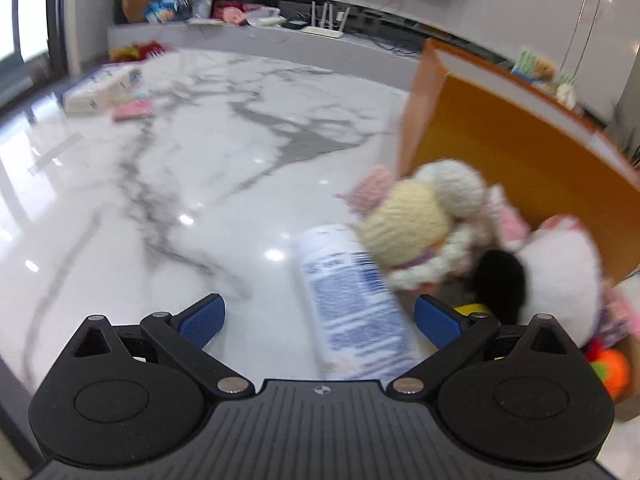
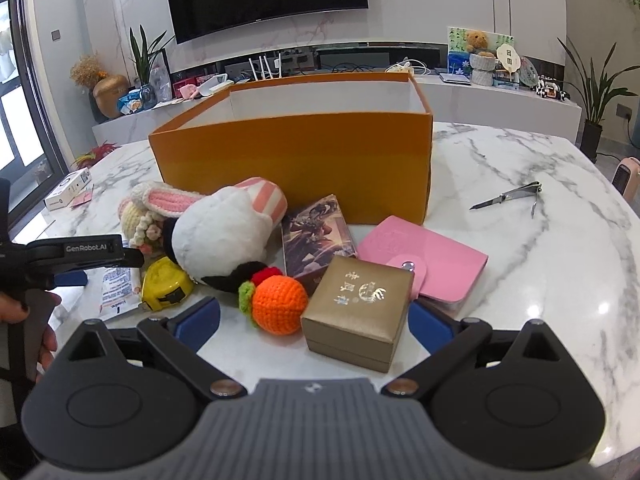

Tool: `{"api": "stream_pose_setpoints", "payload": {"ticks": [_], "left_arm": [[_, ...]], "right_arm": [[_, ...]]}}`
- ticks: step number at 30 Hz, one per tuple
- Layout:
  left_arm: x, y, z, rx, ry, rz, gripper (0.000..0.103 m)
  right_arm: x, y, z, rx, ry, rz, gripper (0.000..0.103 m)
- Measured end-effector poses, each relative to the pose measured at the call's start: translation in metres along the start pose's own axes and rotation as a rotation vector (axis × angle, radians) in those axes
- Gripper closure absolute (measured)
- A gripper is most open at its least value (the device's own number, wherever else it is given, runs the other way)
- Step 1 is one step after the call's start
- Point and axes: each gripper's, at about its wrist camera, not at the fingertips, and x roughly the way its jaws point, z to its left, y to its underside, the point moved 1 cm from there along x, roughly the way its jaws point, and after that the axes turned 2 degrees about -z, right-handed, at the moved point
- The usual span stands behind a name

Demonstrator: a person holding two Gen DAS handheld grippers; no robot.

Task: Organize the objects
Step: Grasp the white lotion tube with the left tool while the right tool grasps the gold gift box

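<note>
Orange cardboard box (image 2: 296,160) stands open on the marble table (image 2: 520,240), with the toys and small boxes heaped just before its front wall; the left gripper (image 1: 320,320), jaws spread, hovers over a white sachet (image 1: 352,300) beside the crocheted bunny (image 1: 404,220). Spread wide too, the right gripper (image 2: 314,324) flanks the crocheted orange (image 2: 278,300) and gold box (image 2: 360,312), grasping neither.

Bare marble surface (image 2: 540,248) open from 1 to 4 o'clock past nail clippers (image 2: 510,199), toys, tin and gold case (image 2: 358,312) crowding 10 to 12, orange box (image 2: 296,160) walling 12 o'clock behind them
</note>
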Motion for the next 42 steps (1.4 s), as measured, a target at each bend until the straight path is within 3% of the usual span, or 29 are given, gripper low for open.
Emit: {"api": "stream_pose_setpoints", "payload": {"ticks": [6,9,11,17,20,25,32,37,40,42], "left_arm": [[-0.006,0.003,0.009,0.055,-0.088,0.019,0.000],[-0.004,-0.001,0.014,0.006,0.002,-0.003,0.000],[-0.002,-0.006,0.007,0.030,0.054,-0.011,0.000],[0.014,-0.002,-0.018,0.258,0.084,-0.005,0.000],[0.017,-0.002,-0.013,0.266,0.129,-0.010,0.000],[0.013,0.003,-0.012,0.264,0.134,-0.036,0.000],[0.012,0.002,-0.010,0.250,0.126,-0.039,0.000],[0.011,0.002,-0.010,0.246,0.122,-0.037,0.000],[0.010,0.001,-0.009,0.242,0.120,-0.036,0.000],[0.010,0.001,-0.009,0.238,0.116,-0.035,0.000]], "right_arm": [[-0.003,-0.001,0.001,-0.007,-0.008,-0.008,0.003],[-0.005,-0.002,0.000,-0.004,-0.011,-0.015,0.003],[-0.005,-0.003,0.000,0.008,-0.022,-0.014,0.002],[-0.004,-0.002,-0.002,0.007,-0.035,-0.005,0.002],[-0.003,-0.002,-0.004,0.020,-0.059,-0.002,0.002],[0.003,0.002,-0.005,0.001,-0.062,0.003,0.002],[0.008,0.002,-0.004,-0.028,0.054,-0.033,0.002],[0.020,-0.001,-0.014,0.040,0.089,-0.019,0.004],[0.028,0.001,-0.011,0.042,0.119,-0.004,0.006],[0.032,0.001,-0.012,0.065,0.137,-0.011,0.015]]}}
